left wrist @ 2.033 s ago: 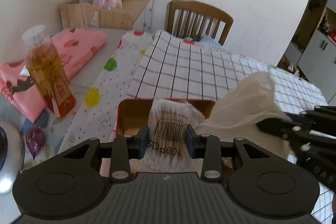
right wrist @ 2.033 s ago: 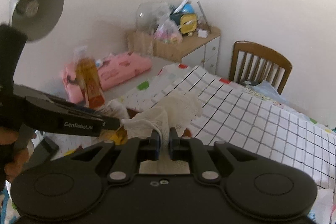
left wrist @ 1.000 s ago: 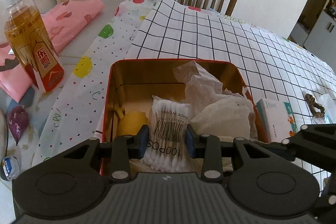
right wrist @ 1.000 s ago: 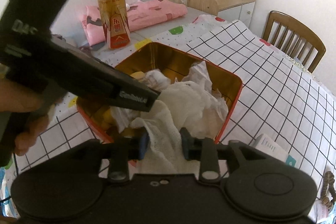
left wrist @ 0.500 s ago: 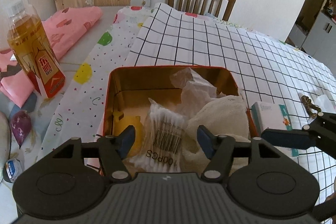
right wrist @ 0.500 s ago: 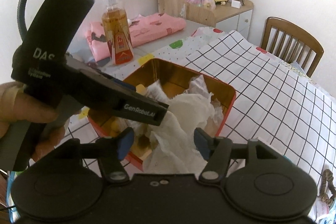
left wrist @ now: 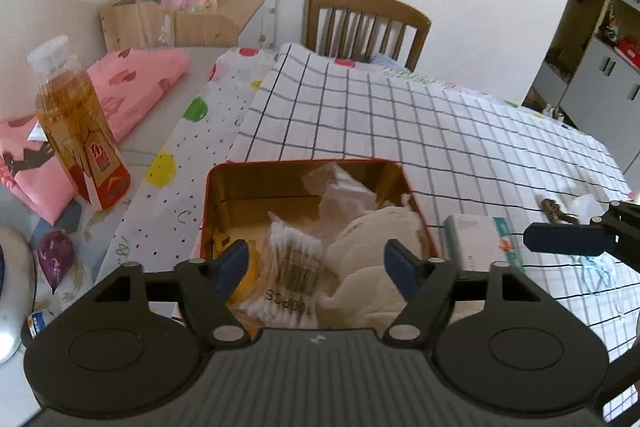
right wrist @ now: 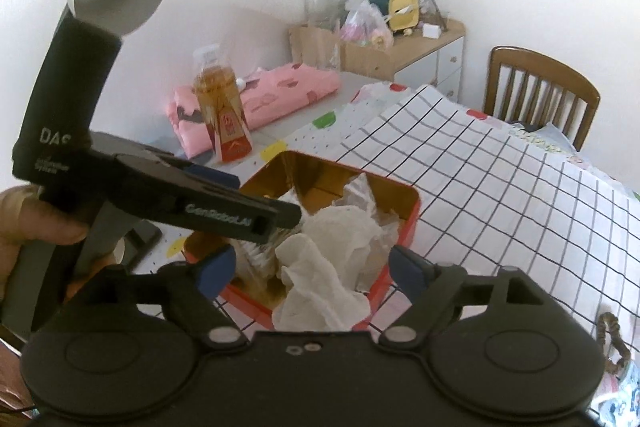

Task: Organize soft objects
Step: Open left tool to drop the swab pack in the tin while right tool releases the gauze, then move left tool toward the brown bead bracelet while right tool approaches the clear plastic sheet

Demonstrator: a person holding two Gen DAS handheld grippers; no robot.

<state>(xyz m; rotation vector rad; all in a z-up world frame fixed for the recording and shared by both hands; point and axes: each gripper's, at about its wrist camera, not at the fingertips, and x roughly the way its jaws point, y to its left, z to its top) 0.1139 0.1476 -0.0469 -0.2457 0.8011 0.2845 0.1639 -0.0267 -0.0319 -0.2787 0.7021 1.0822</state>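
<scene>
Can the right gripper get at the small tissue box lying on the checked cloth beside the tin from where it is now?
Probably yes. The right gripper is open and empty, and the tissue box lies in the open on the checked cloth, just outside the red tin, with nothing on it.

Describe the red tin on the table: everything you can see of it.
The red tin is a rectangular, rounded-cornered metal box, red outside, shiny gold inside, with no lid on it. It sits flat on the checked cloth. Inside lie a pack of cotton swabs, a white gauzy cloth, crumpled tissue and something yellow, mostly hidden. Both open tongs hover above it, touching nothing.
</scene>
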